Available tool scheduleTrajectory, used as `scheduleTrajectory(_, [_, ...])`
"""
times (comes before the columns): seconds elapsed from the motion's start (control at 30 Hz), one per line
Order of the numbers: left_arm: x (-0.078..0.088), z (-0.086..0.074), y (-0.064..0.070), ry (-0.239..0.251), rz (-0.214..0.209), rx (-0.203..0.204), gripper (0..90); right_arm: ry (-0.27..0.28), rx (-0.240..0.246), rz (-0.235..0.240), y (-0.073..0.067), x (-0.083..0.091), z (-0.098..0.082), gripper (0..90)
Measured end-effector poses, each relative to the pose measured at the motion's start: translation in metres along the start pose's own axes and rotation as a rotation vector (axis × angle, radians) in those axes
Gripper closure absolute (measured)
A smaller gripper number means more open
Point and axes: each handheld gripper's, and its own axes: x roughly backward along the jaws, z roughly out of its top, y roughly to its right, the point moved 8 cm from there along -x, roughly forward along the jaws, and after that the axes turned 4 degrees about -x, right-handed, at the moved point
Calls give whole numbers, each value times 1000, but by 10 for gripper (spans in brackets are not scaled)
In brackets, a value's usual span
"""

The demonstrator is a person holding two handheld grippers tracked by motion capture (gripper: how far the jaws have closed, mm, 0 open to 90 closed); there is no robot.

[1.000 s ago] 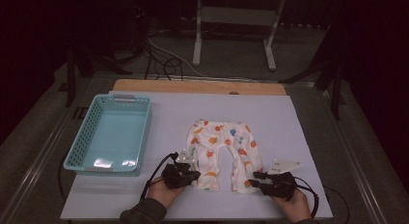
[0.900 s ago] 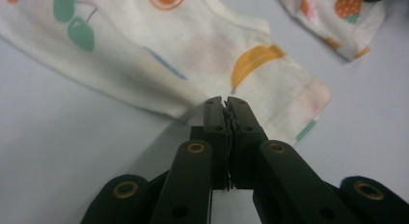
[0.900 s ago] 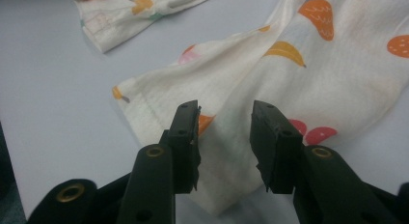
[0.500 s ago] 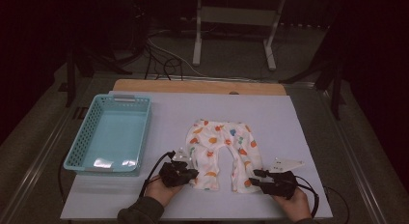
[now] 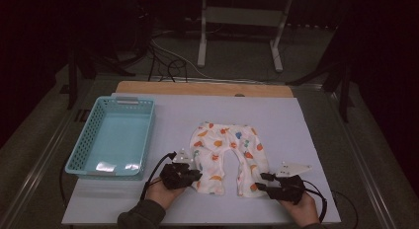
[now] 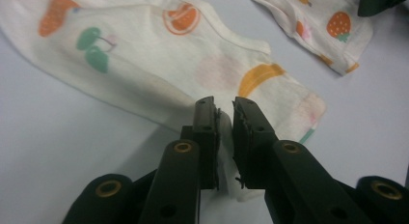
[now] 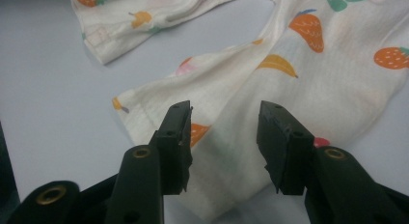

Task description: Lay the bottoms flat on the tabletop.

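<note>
The small fruit-printed pants (image 5: 228,157) are lying flat on the white table (image 5: 306,125), waistband away from the person, the two legs pointing back toward the two tools.

The left tool (image 5: 196,174) is sitting at the cuff of the leg nearest it, held low over the table by the person's left hand (image 5: 160,192). In the left gripper view (image 6: 224,110) its jaws are standing only a narrow gap apart, and they have just been opening; a fold of the pale cloth is lying between them, though the pads are no longer pressing it.

The right tool (image 5: 261,182) is resting at the end of the other leg, in the person's right hand (image 5: 299,209). In the right gripper view (image 7: 223,119) its jaws are standing well apart and have just been widening too, with the cuff spread loosely on the table under and between them and neither pad touching the cloth.

Out beyond the left tool, on its far left side, a light blue basket (image 5: 81,155) is standing on the table, well apart from the pants.
</note>
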Motion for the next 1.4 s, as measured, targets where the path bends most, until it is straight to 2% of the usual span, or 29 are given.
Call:
scheduleTrajectory(0.17, [7, -8, -15, -8, 50, 17, 819, 4, -4, -3, -1, 0, 0, 552])
scheduleTrajectory(0.3, [4, -13, -18, -30, 69, 17, 829, 1, 4, -2, -1, -1, 0, 549])
scheduleTrajectory(0.4, [-1, -17, -19, -55, 65, 16, 821, -1, 14, -8, 0, 1, 0, 550])
scheduleTrajectory(0.53, [-9, -15, -12, -55, 31, 3, 802, -4, 13, -7, 1, 2, -2, 554])
scheduleTrajectory(0.63, [-9, -13, -10, -44, 12, 12, 803, -7, 14, -12, 3, 3, -3, 557])
scheduleTrajectory(0.67, [-7, -10, -9, -21, -3, 29, 803, -4, 11, -8, 3, 4, -4, 557])
scheduleTrajectory(0.7, [-5, -10, -10, -15, -8, 22, 846, -6, 2, -17, 4, 5, -5, 558])
scheduleTrajectory(0.73, [-3, -10, -11, -22, 6, 19, 891, 0, 9, -13, 4, 6, -5, 557])
scheduleTrajectory(0.77, [-1, -10, -12, -35, 3, 26, 893, -1, 5, -19, 5, 6, -6, 557])
scheduleTrajectory(0.83, [4, -11, -14, -51, 36, 26, 898, -2, 10, -22, 6, 7, -6, 557])
scheduleTrajectory(0.9, [10, -11, -13, -52, 41, 20, 898, 5, 4, -19, 5, 7, -5, 557])
scheduleTrajectory(1.03, [22, -5, -3, -7, -3, -18, 888, 0, 17, -19, 3, 6, -4, 556])
scheduleTrajectory(1.1, [24, -3, -7, -4, 6, -18, 832, 0, 24, -18, 3, 6, -4, 556])
scheduleTrajectory(1.2, [24, -1, -20, 10, 31, 12, 833, 5, 17, -18, 2, 6, -4, 556])
scheduleTrajectory(1.27, [23, -1, -23, 11, 35, 22, 834, 5, 17, -20, 2, 6, -3, 555])
scheduleTrajectory(1.33, [19, -3, -27, -14, 62, 15, 835, 3, 26, -22, 4, 7, -4, 555])
scheduleTrajectory(1.4, [12, -7, -29, -37, 72, 16, 846, 3, 12, -20, 3, 6, -3, 556])
